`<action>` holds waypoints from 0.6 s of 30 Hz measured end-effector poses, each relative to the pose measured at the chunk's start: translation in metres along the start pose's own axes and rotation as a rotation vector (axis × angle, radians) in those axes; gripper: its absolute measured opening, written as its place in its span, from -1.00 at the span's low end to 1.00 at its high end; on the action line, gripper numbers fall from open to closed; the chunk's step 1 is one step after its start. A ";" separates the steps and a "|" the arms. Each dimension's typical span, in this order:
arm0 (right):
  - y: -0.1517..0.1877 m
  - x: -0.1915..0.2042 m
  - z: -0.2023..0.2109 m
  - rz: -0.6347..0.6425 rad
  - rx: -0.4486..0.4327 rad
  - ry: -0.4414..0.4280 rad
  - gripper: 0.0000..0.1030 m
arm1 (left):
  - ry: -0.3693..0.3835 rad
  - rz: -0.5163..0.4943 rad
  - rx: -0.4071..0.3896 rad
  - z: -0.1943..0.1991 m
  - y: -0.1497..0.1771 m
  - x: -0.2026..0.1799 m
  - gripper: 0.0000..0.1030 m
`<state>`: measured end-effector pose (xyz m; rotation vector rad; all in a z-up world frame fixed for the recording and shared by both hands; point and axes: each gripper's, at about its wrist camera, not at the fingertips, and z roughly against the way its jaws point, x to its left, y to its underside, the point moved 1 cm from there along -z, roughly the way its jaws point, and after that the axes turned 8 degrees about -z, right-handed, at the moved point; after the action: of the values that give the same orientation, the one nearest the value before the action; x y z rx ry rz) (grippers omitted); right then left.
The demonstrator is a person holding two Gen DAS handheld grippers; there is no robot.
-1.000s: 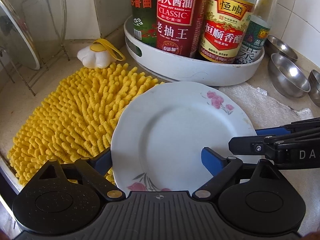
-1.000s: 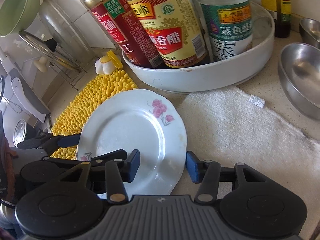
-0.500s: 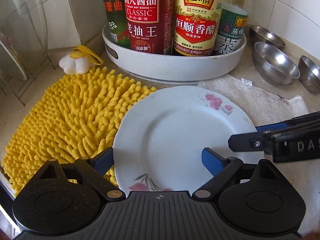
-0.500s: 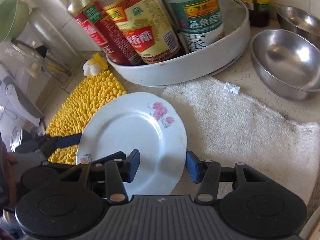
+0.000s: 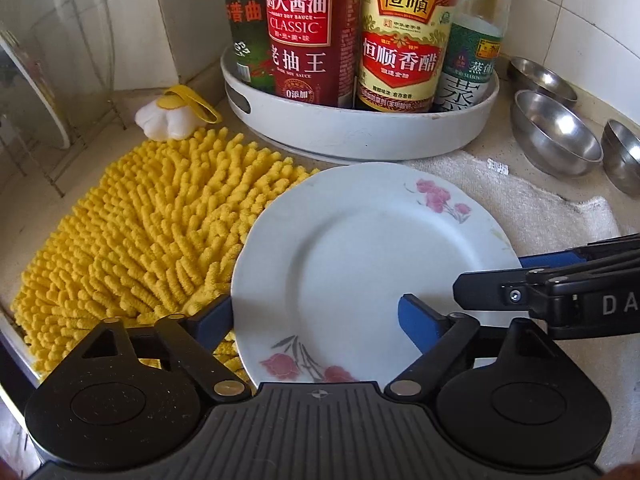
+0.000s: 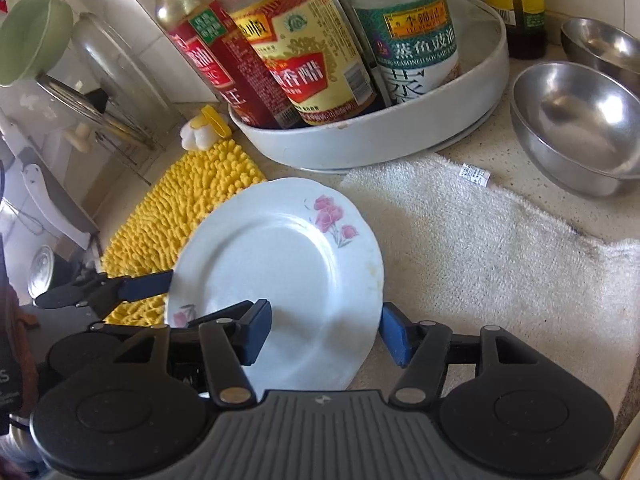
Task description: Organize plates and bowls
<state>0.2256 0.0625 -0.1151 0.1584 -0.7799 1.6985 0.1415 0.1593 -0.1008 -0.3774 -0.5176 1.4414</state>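
Left wrist view shows the plate (image 5: 360, 264) lying partly on the yellow mat (image 5: 152, 232) and partly on the white towel (image 5: 532, 208), in front of the tray (image 5: 360, 128) of bottles (image 5: 300, 28). Both claws straddle its rim with fingers spread, neither pinching it: the left claw (image 5: 316, 316) at the near edge, the right claw (image 6: 324, 332) at the right edge. Steel bowls (image 6: 576, 120) sit on the bench (image 6: 500, 152) to the right.
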 end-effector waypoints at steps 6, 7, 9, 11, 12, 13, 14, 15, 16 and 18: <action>0.000 0.001 0.014 0.008 -0.024 -0.045 0.16 | -0.018 -0.016 -0.008 0.010 -0.002 -0.008 0.47; -0.001 0.002 0.018 0.012 -0.029 -0.077 0.13 | 0.062 -0.025 -0.017 0.014 -0.004 -0.013 0.17; -0.003 0.008 0.018 0.037 -0.011 -0.080 0.08 | 0.115 -0.053 -0.022 0.022 -0.010 -0.030 0.34; -0.004 0.006 0.013 0.048 -0.016 -0.026 0.08 | 0.041 -0.102 -0.039 0.025 -0.011 -0.044 0.55; -0.005 0.000 0.012 0.051 -0.023 -0.003 0.08 | 0.047 -0.088 -0.040 0.027 -0.010 -0.042 0.53; -0.006 -0.007 0.012 0.038 -0.029 0.016 0.07 | 0.079 -0.054 -0.050 0.030 -0.007 -0.033 0.54; -0.006 -0.015 0.013 0.008 -0.026 0.010 0.07 | 0.093 -0.020 -0.059 0.034 -0.005 -0.021 0.56; -0.006 -0.022 0.014 -0.017 -0.010 -0.009 0.07 | 0.082 0.014 -0.065 0.036 -0.004 -0.008 0.69; -0.005 -0.027 0.015 -0.039 -0.007 -0.019 0.07 | 0.062 0.034 -0.064 0.036 -0.001 0.004 0.81; -0.004 -0.030 0.012 -0.054 -0.006 -0.031 0.08 | 0.014 0.055 -0.031 0.027 0.003 0.023 0.78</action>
<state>0.2342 0.0312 -0.1192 0.2009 -0.7968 1.6457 0.1255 0.1806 -0.0779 -0.4290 -0.5216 1.4842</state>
